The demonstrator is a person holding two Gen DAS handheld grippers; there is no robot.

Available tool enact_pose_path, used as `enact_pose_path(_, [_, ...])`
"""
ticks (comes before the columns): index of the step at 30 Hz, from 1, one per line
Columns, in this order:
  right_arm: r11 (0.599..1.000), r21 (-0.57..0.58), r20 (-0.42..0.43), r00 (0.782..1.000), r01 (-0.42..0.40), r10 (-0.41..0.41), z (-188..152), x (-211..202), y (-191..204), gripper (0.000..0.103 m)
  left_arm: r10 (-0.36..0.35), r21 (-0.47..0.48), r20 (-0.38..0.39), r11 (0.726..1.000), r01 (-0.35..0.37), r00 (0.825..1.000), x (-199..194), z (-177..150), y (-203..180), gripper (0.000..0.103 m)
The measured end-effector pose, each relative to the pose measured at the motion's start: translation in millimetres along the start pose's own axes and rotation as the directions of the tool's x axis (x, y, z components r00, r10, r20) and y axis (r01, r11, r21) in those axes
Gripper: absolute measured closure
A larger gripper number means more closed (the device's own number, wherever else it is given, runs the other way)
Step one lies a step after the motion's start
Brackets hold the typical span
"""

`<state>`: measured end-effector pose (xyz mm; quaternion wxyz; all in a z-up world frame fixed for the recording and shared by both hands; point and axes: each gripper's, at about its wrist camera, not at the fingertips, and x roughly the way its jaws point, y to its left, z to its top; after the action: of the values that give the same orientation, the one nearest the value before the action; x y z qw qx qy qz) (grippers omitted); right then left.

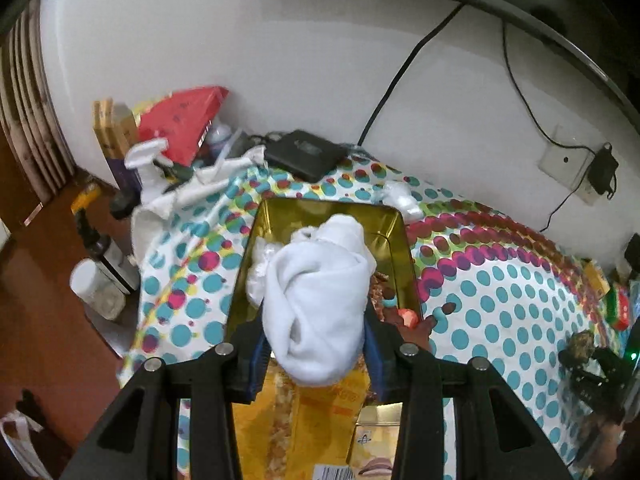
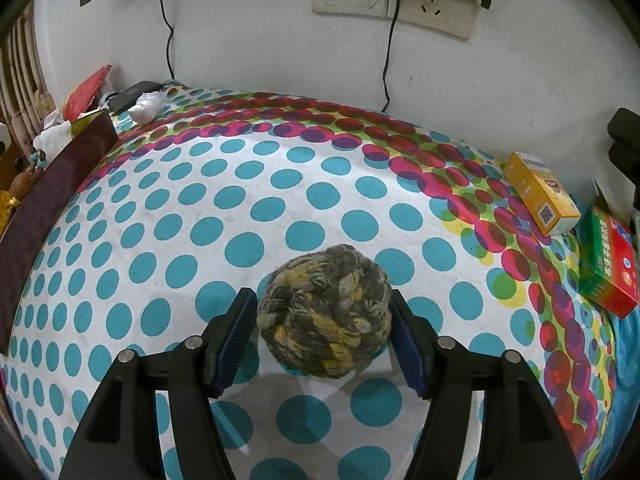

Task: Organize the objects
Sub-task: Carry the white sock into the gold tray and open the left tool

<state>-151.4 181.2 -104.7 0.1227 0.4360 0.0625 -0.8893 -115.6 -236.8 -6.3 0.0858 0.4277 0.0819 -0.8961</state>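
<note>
My left gripper (image 1: 316, 344) is shut on a rolled white cloth (image 1: 320, 300) and holds it above an open gold tin box (image 1: 394, 248) that lies on the dotted tablecloth. The tin holds beads and small items on its right side (image 1: 386, 296). My right gripper (image 2: 322, 320) has a grey-and-yellow rope ball (image 2: 325, 311) between its blue pads, which touch the ball's sides, just above the dotted tablecloth (image 2: 200, 208). The right gripper with the ball also shows at the right edge of the left wrist view (image 1: 580, 346).
A yellow box (image 2: 540, 194) and a green-red box (image 2: 610, 260) lie at the right. The tin's dark outer wall (image 2: 52, 200) stands at the left. A black device (image 1: 306, 152), spray bottle (image 1: 146, 168), red bag (image 1: 184, 120) and jars (image 1: 98, 284) crowd the back left. Cables hang down the wall.
</note>
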Motion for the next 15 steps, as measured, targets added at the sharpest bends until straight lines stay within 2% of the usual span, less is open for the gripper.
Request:
enact_pose_path(11, [1.0,-0.001,0.0,1.0,0.004,-0.004,1,2,-1,0.04,0.015,0.01,-0.084,1.0,-0.014,0.996,30,-19,-3,0.06])
enact_pose_path(15, [1.0,-0.002,0.0,1.0,0.004,-0.004,1,3,1,0.04,0.044,0.027,-0.068,0.999,-0.043,0.997,22,-23,-6,0.06])
